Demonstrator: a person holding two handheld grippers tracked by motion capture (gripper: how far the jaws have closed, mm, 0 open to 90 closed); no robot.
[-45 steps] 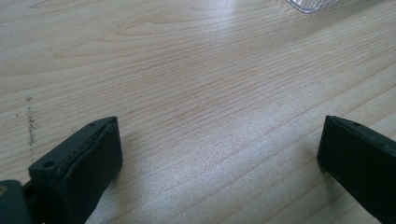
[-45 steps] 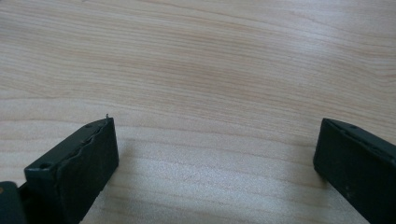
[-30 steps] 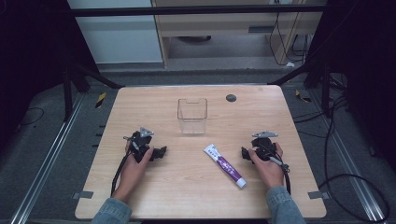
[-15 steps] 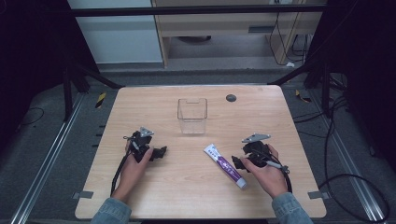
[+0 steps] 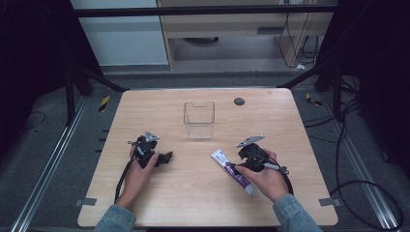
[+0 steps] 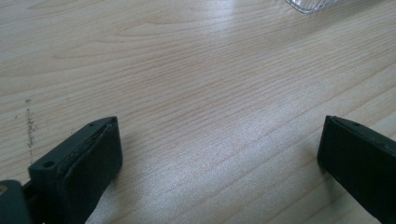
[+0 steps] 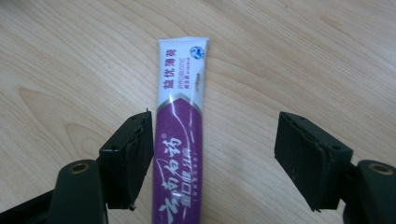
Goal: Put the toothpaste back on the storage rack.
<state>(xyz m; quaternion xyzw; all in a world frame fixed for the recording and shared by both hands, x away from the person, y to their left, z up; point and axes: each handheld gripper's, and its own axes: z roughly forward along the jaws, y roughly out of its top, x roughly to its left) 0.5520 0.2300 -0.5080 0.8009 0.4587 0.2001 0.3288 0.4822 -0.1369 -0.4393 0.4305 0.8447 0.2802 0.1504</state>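
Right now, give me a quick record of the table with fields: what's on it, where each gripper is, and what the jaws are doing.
surface: wooden table
container: clear plastic box, upright, empty, far centre
item: purple and white toothpaste tube, lying flat, near right
left gripper: jaws open over bare wood, nothing between them
right gripper: jaws open, straddling the tube, one jaw close beside it
other: small dark round spot near the far edge
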